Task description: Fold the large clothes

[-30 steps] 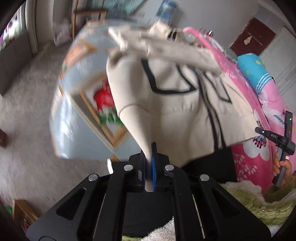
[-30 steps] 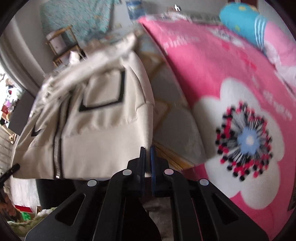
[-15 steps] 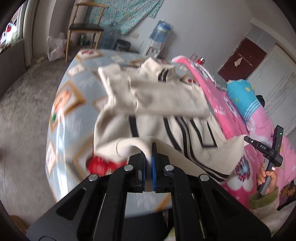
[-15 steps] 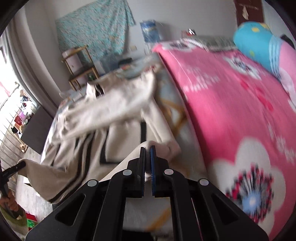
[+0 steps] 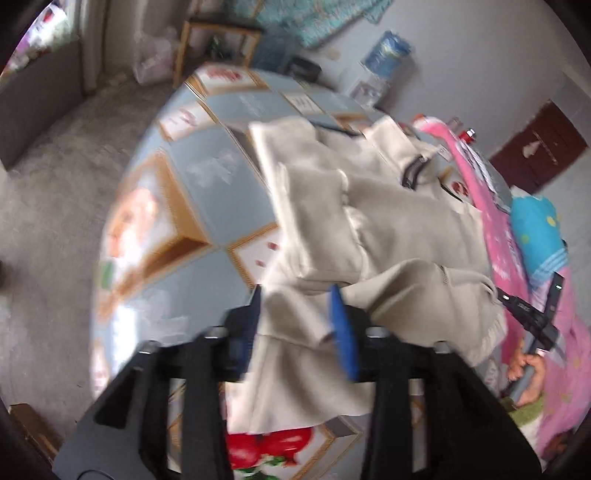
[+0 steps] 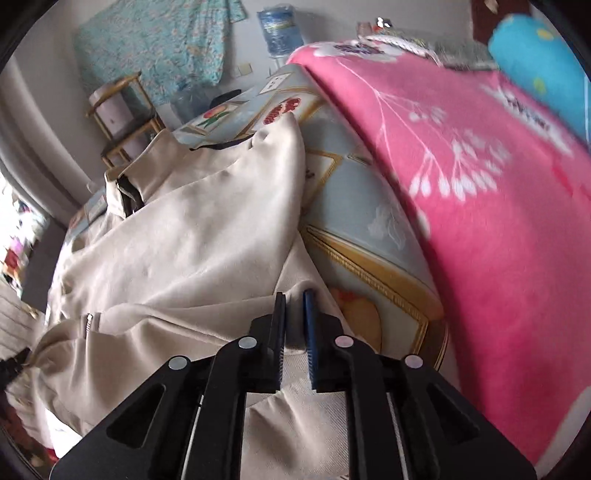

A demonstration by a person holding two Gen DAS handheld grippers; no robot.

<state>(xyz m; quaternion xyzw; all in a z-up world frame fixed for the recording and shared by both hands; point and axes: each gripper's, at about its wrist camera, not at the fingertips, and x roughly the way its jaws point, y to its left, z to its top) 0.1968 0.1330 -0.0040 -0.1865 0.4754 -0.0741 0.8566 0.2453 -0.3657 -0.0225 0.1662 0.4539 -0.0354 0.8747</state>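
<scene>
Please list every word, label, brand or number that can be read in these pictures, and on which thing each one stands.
None can be read.
Pink flowered blanket: white marks near its far edge, too blurred.
Blue water bottle by the wall: pale label band, too small.
Beige zip jacket: no text visible.

One beige jacket (image 5: 388, 221), heaped at centre. One blue patterned bed sheet (image 5: 207, 177), from 9 to 12 o'clock. One pink floral blanket (image 6: 480, 221), at 3 o'clock in the right wrist view. One blue pillow (image 6: 535, 62), at 1 o'clock there. One blue water bottle (image 6: 277, 27), at 12 o'clock. One wooden chair (image 5: 218, 40), at 11 o'clock in the left wrist view. Two grippers: left gripper (image 5: 295, 306), right gripper (image 6: 294, 317).
</scene>
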